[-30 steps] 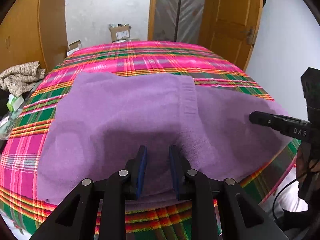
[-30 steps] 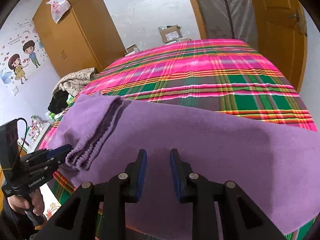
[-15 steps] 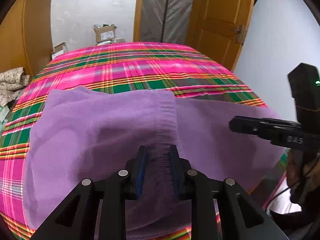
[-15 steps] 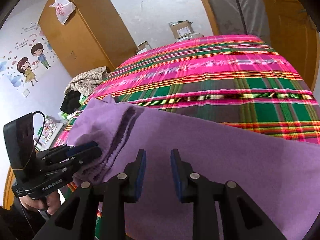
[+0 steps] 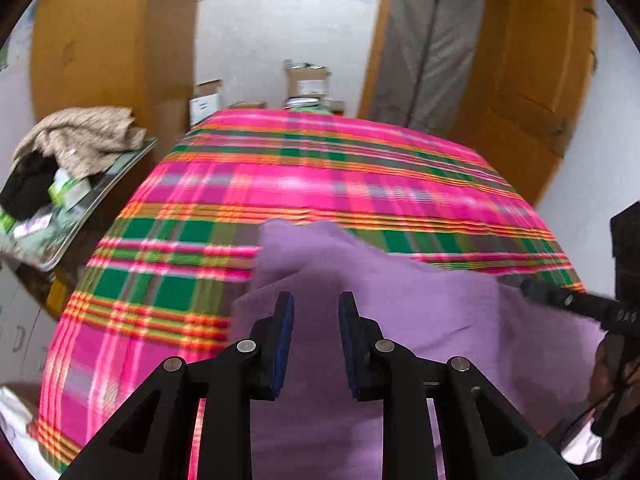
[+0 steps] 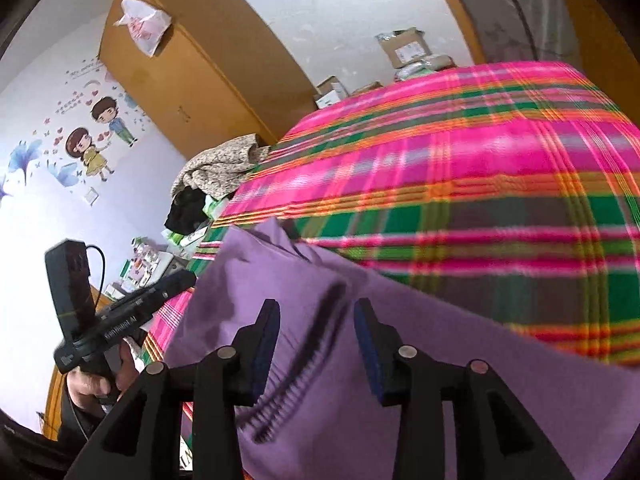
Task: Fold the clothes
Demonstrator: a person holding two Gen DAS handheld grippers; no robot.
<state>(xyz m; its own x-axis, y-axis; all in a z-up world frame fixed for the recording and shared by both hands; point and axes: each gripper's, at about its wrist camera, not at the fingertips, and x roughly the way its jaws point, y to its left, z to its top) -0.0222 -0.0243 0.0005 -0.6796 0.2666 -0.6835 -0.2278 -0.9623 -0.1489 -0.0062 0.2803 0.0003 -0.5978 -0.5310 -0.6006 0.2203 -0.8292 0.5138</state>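
A purple fleece garment lies on the near part of a pink and green plaid bed cover. My left gripper is shut on a thick fold of its left edge, and purple cloth fills the gap between the pads. In the right wrist view the left gripper meets the garment at its raised left edge. My right gripper hovers over the ribbed hem; its jaws are opening and the pads stand clear of the cloth. The left wrist view shows the right gripper above the garment's right side.
A heap of beige and black clothes sits on a side table left of the bed. A wooden wardrobe stands behind it, cardboard boxes beyond the bed's far end, and a wooden door at the right. A person's hand grips the left tool.
The garment's left edge has travelled rightward with my left gripper, baring more plaid cover on the left. My right jaws have spread wider apart. Both views are now motion-blurred.
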